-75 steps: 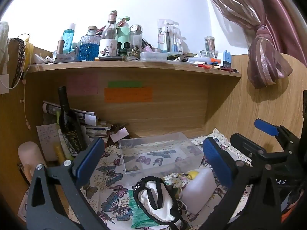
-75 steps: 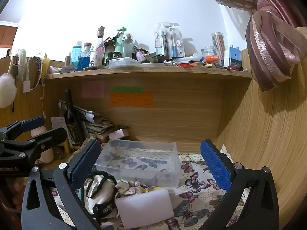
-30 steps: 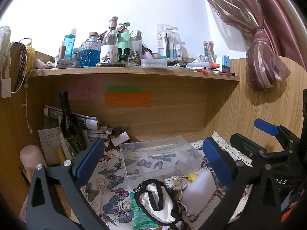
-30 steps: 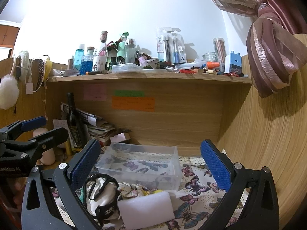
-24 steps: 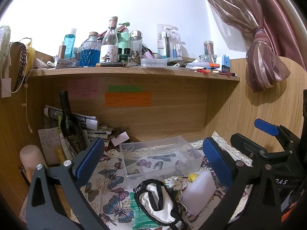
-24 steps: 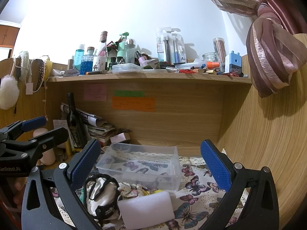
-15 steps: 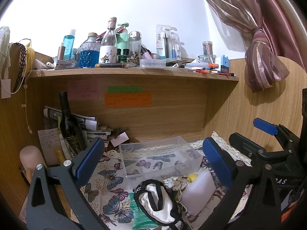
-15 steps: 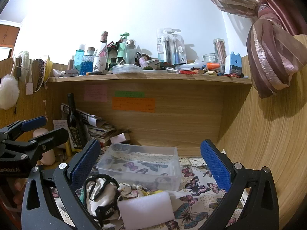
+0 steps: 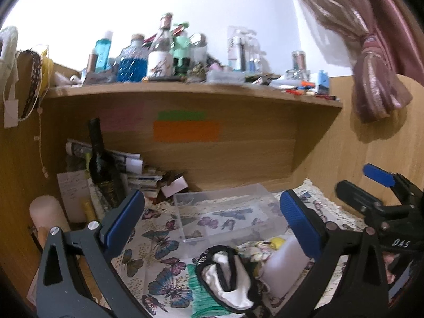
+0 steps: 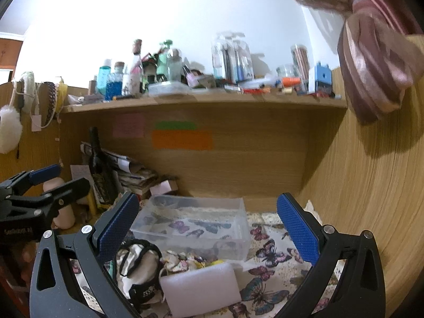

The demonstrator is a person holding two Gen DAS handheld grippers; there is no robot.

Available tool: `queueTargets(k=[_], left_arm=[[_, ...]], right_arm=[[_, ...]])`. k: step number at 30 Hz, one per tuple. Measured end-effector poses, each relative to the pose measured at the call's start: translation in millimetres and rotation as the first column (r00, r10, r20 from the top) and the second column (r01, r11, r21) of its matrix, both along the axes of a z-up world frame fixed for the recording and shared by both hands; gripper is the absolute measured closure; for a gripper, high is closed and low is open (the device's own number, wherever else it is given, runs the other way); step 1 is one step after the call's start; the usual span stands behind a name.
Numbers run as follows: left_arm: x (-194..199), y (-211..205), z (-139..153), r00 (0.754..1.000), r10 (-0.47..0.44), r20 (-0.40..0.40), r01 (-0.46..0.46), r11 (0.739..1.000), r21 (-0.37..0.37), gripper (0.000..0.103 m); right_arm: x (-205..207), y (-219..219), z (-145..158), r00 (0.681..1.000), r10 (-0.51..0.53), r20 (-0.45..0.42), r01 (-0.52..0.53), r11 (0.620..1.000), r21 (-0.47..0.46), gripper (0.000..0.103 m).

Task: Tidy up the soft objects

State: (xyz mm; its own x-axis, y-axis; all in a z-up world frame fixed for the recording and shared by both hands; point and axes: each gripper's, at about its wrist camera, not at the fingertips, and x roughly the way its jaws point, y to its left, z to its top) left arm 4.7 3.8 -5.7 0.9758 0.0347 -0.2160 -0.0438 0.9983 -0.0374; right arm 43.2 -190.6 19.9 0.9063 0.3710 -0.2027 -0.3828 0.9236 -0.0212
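Held both the left gripper point(image 9: 212, 220) and right gripper point(image 10: 208, 220) spread wide, gripping nothing, above the white sponge point(image 10: 201, 288) near the clear bin point(image 10: 193, 225).

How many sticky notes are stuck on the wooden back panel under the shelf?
3: a pink note at the left, a green note to its right, and an orange note directly below the green one. No others are visible.

"DAS" in white letters on the black body of the right gripper point(image 9: 397, 242), seen from left wrist view; rest of the word cut off. White lettering on the left gripper point(image 10: 18, 231) body in right wrist view, blurred, unreadable. White print on black band of garment point(image 10: 144, 292), too small to read. Sticky notes point(image 9: 186, 131) illegible
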Motion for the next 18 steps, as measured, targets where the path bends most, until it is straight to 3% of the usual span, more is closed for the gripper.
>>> queueTargets(k=[4,10,15,18], left_arm=[[10.0,5.6,-18.5,0.998,0.024,-0.059,-0.023,1.000,0.017,0.017],[29.5,11.7,-62.5,0.977,-0.002,-0.212,-0.002,1.000,-0.017,0.017],[37.9,8.3,-92.9,0.950,-0.038,-0.310,0.023,0.998,-0.053,0.017],[41.4,4.4,-106.8,0.932,-0.055,-0.357,0.035,0.997,-0.062,0.027]], right_arm=[[17.6,-2.3,-16.2,0.996,0.001,-0.087,-0.001,1.000,0.001,0.000],[41.8,3.9,-62.4,0.963,0.042,-0.265,-0.049,0.999,-0.022,0.000],[47.8,16.7,-97.0,0.936,0.051,-0.347,-0.089,0.992,-0.094,0.000],[50.6,21.5,-111.4,0.917,0.054,-0.394,-0.103,0.989,-0.104,0.000]])
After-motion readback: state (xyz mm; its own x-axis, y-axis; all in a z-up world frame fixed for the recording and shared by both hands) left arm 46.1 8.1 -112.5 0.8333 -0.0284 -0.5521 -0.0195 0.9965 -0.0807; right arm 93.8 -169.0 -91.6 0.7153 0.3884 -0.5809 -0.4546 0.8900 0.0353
